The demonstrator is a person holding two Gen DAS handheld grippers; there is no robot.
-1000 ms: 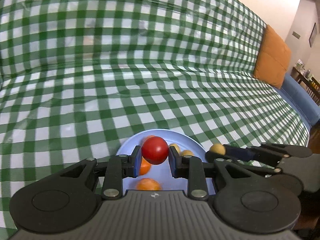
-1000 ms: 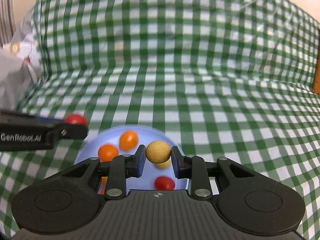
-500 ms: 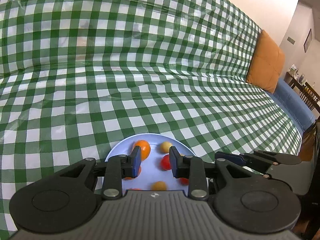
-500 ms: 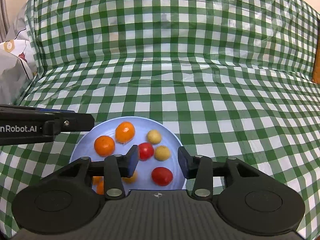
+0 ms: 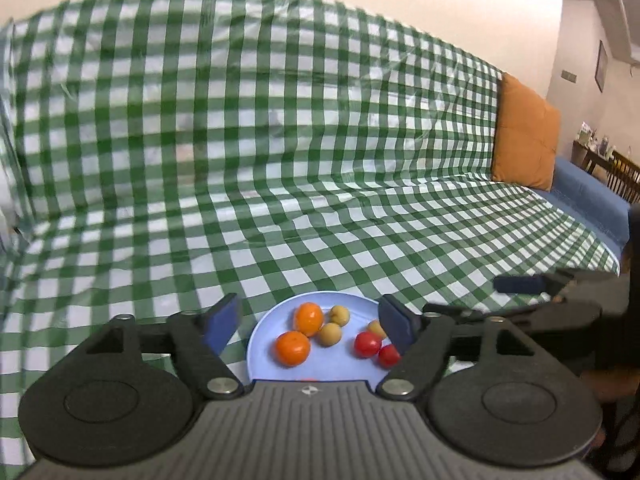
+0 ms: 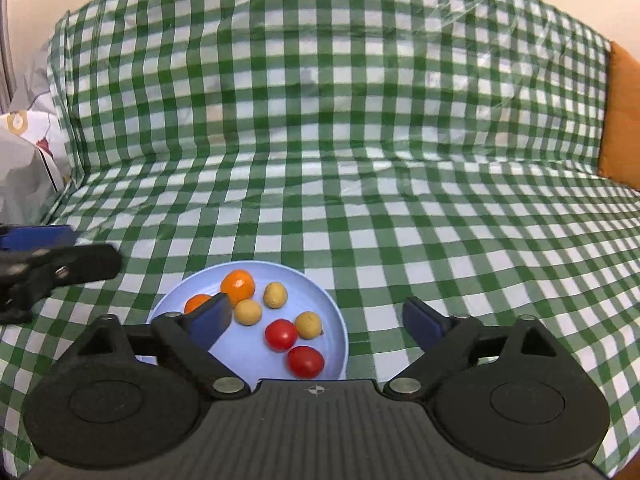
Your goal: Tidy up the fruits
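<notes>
Seven fruits sit on the blue plate (image 6: 338, 322) from what I can count: two oranges, three little yellow ones and two red tomatoes, all loose on the checked cloth (image 6: 360, 160) draped over the sofa. Both tongs are spread wide and holding nothing. The left gripper (image 5: 310, 322) hangs above the near edge of the plate, and the right gripper (image 6: 316, 320) is above it too, its right finger out past the plate's rim.

My guess is the collecting step is about done, since I can't spot any fruit off the plate in either view. Next would be either calling it finished or nudging the fruits into colour groups, which would mean dropping one open gripper down over a single fruit without bumping its neighbours. The reds (image 6: 281, 334) sit close together, so care there.

View differences: the left camera catches the orange cushion (image 5: 524, 132) and a bit of room beyond, plus the right gripper off to its side. The right camera shows the whole plate better, with all seven fruits clear, and some grey bedding (image 6: 24, 168) at the far left that the other view misses.
</notes>
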